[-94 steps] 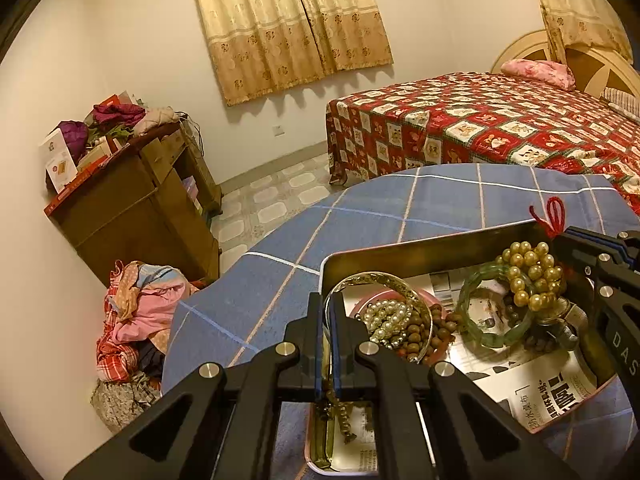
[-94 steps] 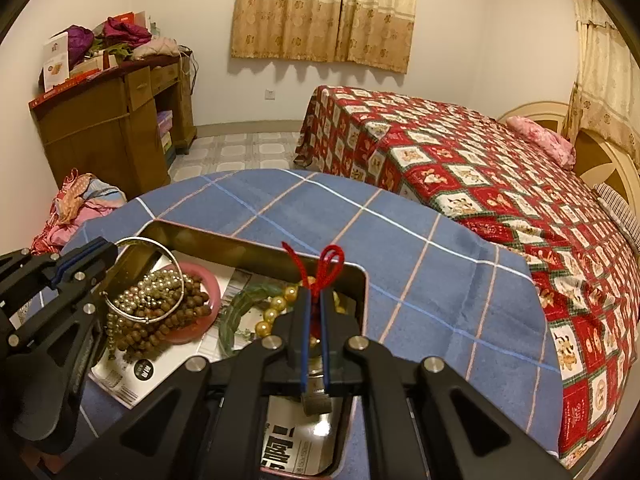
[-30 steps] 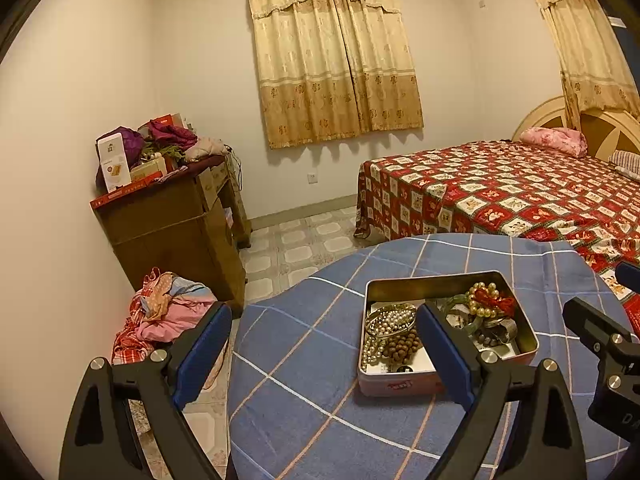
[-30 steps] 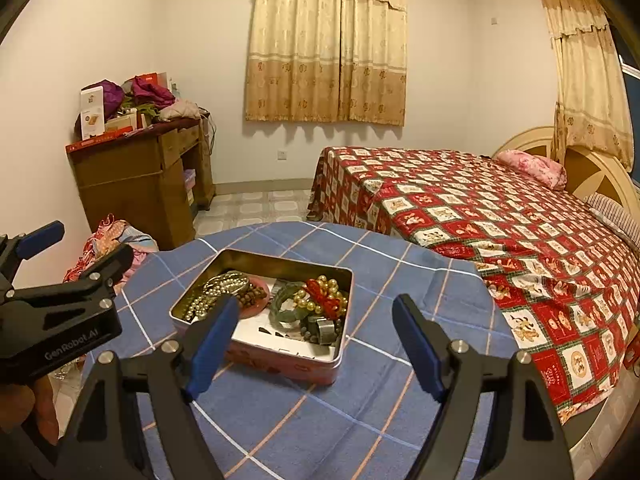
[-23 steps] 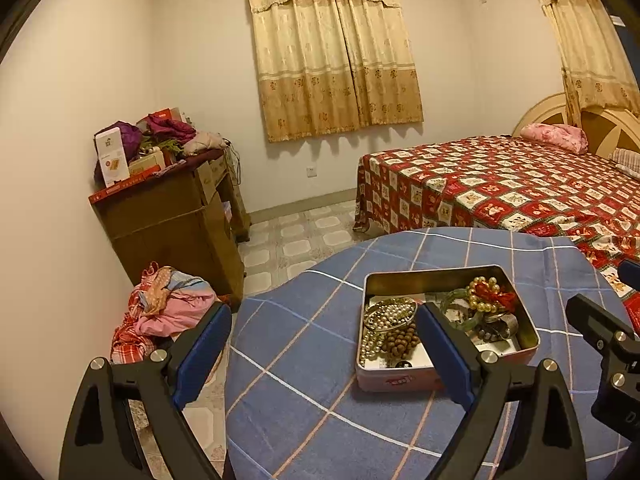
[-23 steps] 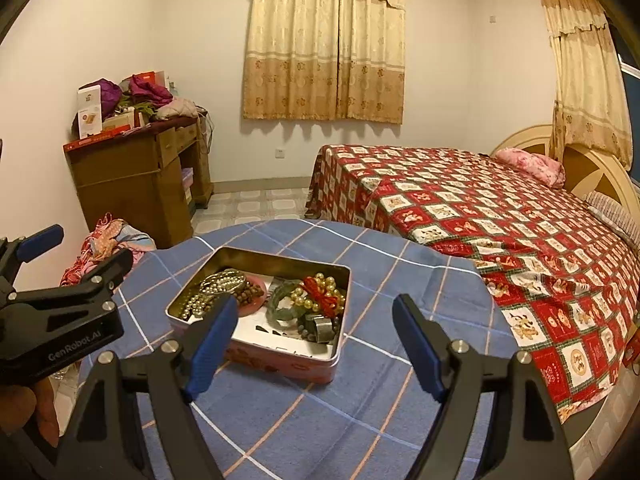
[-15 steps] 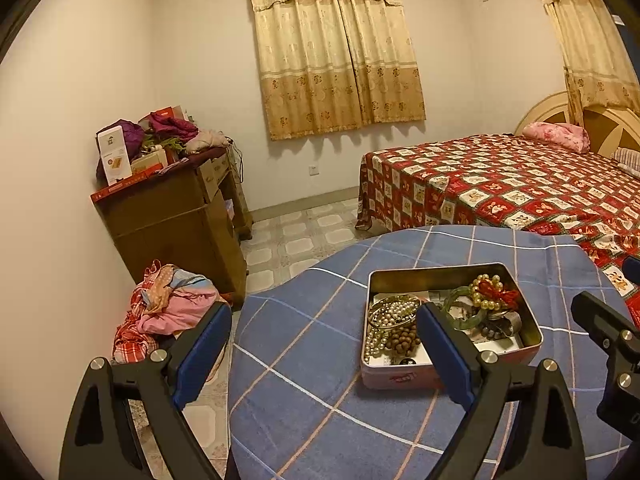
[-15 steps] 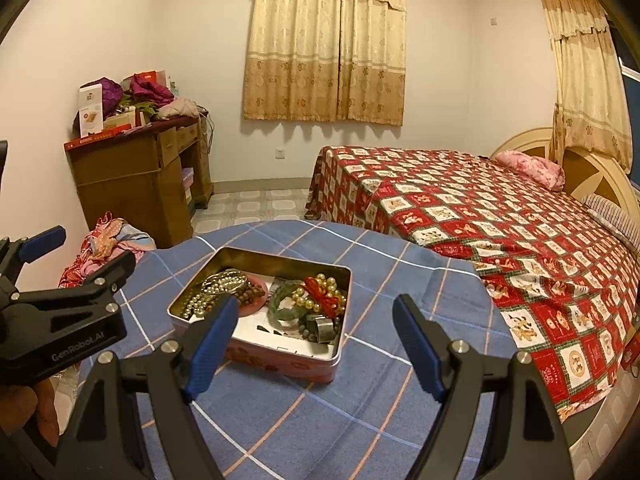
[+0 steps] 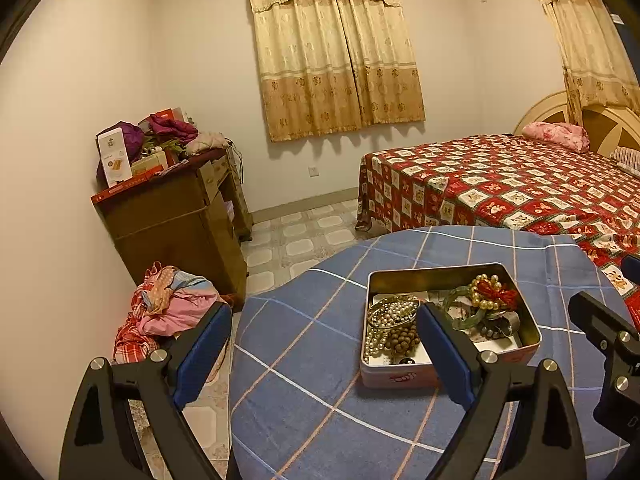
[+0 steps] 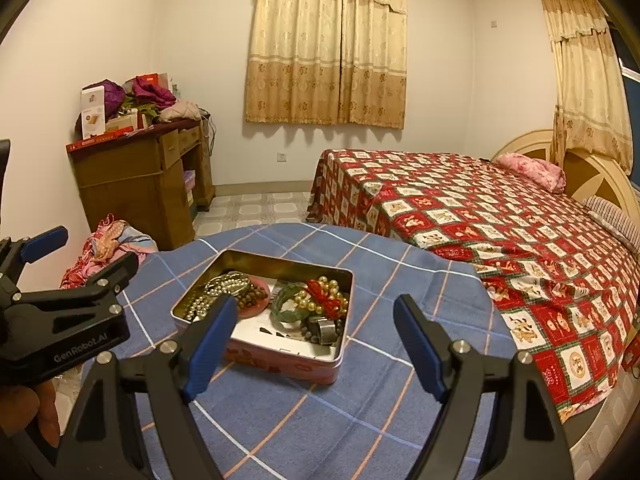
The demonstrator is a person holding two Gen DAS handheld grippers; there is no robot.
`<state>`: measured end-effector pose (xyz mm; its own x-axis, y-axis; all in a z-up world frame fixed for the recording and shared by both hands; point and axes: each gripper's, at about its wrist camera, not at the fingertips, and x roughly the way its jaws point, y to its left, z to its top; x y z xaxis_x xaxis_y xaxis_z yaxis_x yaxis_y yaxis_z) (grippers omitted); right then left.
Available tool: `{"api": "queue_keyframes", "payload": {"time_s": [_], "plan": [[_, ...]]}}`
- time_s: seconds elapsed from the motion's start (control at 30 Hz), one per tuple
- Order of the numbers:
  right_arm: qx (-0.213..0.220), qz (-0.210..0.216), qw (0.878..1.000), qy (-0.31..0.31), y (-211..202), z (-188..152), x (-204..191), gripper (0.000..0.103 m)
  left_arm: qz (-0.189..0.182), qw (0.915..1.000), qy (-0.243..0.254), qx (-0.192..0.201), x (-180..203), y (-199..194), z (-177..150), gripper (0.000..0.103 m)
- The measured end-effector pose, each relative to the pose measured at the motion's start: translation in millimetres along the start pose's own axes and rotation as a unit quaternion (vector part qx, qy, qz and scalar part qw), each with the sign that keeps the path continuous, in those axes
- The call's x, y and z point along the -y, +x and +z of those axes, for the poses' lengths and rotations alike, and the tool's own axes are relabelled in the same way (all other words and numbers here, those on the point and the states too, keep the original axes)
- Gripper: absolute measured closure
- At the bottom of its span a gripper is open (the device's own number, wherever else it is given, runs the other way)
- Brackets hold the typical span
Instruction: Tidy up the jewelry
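An open metal tin (image 9: 528, 322) (image 10: 344, 280) stands on a round table with a blue plaid cloth (image 9: 304, 360) (image 10: 392, 380). It holds a silver bangle with pearl and brown beads (image 9: 390, 316) (image 10: 228, 286), a green bangle (image 9: 460, 308) (image 10: 286, 306) and a gold bead strand with a red tassel (image 9: 490, 290) (image 10: 326, 292). My left gripper (image 9: 324, 350) is open and empty, held back from the tin. My right gripper (image 10: 316, 344) is open and empty, just in front of the tin.
A bed with a red patterned cover (image 9: 500, 184) (image 10: 480, 216) stands beyond the table at right. A cluttered wooden desk (image 9: 168, 216) (image 10: 140, 176) stands by the left wall, with a heap of clothes (image 9: 168, 308) on the tiled floor.
About three seconds ago both grippers were shut on jewelry over the tin. They have let go, opened and drawn back and up. In the last second both views barely shift.
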<state>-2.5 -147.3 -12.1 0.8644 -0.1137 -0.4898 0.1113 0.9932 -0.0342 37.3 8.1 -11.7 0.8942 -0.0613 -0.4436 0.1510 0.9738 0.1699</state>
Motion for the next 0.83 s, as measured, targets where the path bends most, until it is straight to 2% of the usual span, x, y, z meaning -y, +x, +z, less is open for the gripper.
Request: {"api": "queue_keyframes", "payload": {"time_s": [0.57, 0.77, 0.83], "plan": [[0.002, 0.003, 1.000, -0.001, -2.3, -2.7, -0.6, 0.018, 0.009, 0.9999, -0.003, -0.010, -0.6, 8.6, -2.9, 0.010], [-0.003, 0.003, 1.000, -0.007, -0.5, -5.0, -4.0, 0.018, -0.018, 0.9994, -0.009, -0.029, -5.4, 16.2, -11.4, 0.010], [-0.003, 0.005, 1.000, -0.005, -0.9, -5.9, -3.3, 0.018, -0.011, 0.9996, -0.008, -0.026, -5.2, 15.6, -12.4, 0.010]]}}
